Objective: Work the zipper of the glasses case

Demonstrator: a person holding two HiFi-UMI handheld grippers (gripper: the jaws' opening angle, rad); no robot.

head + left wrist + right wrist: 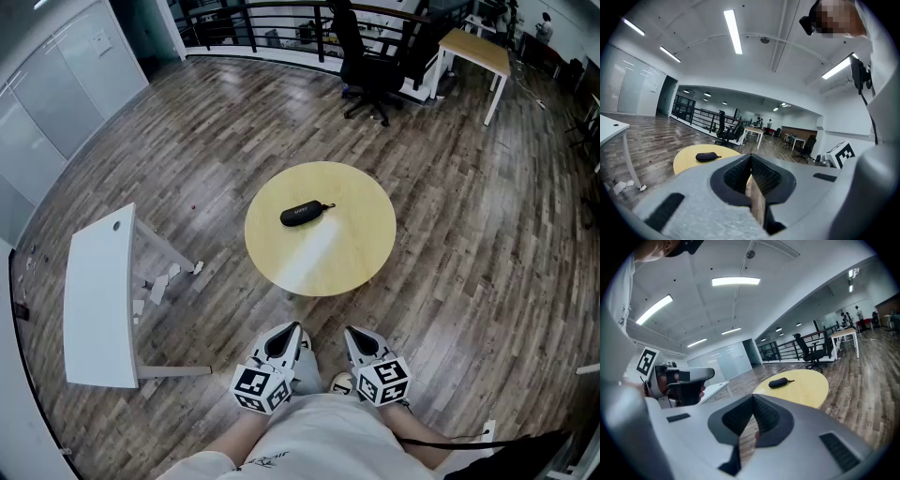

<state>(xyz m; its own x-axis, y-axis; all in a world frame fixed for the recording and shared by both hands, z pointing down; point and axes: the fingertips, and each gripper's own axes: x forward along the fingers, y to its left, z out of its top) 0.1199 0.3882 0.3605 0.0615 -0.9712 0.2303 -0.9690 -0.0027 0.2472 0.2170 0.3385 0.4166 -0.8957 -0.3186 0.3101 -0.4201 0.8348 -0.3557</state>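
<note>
Black glasses case [306, 214] lay near the centre of the frame, on the round yellow bench [347, 253], and looked closed. The zipper itself was too small for us to check. We found the left gripper [291, 331] and right gripper [354, 335] low in the frame, well apart from the case. Each had its jaws drawn together on nothing. We judged the task not begun: reaching the case, steadying it and working the zipper were all left to do.

No words or numbers could be read. The glasses case [306, 214] had a tiny pale mark, too small to read. The shirt [323, 436] had little blurry letters. The left gripper [286, 336] and right gripper [354, 337] showed only black-and-white square marks.
</note>
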